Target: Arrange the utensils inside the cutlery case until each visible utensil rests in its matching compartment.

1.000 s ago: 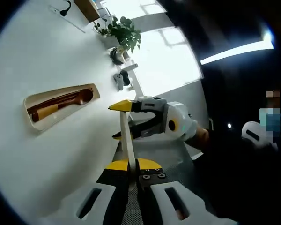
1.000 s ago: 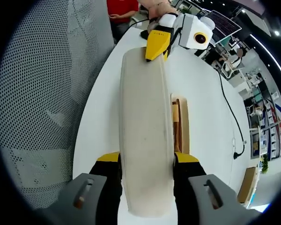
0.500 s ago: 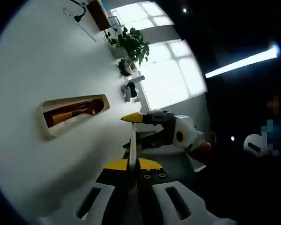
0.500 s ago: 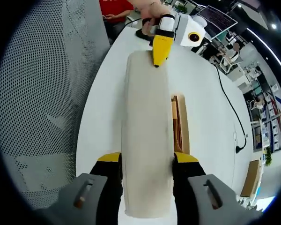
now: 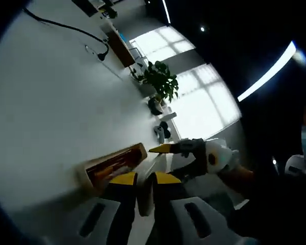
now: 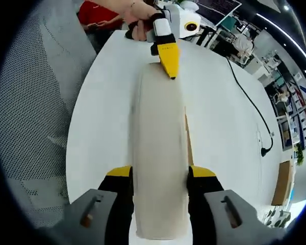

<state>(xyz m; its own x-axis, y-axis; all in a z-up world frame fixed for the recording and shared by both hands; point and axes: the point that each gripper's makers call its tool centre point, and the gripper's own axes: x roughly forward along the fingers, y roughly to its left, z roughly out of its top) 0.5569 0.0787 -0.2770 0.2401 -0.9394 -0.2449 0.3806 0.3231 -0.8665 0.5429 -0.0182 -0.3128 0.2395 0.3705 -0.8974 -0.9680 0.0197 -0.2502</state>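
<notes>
A long beige case lid (image 6: 158, 153) is held flat above the white table (image 6: 102, 102). My right gripper (image 6: 159, 171) is shut on its near end. My left gripper (image 6: 167, 57) is clamped on its far end. In the left gripper view the lid (image 5: 144, 193) is edge-on between the shut jaws of my left gripper (image 5: 141, 178), and my right gripper (image 5: 194, 155) holds the other end. The open case base (image 5: 112, 166) lies on the table just beyond the jaws, with brown wooden utensils (image 5: 109, 167) inside. A sliver of the base (image 6: 187, 145) peeks out from the lid's right side.
A black cable with a plug (image 5: 66, 33) runs across the far table. A potted plant (image 5: 160, 79) and small items stand by the window. A mesh chair back (image 6: 35, 102) flanks the table edge. A person in red (image 6: 99, 13) is behind the left gripper.
Both hands have carried the lid over toward the case base. The base now sits right at the left jaws, and the lid hides more of it in the right gripper view.
</notes>
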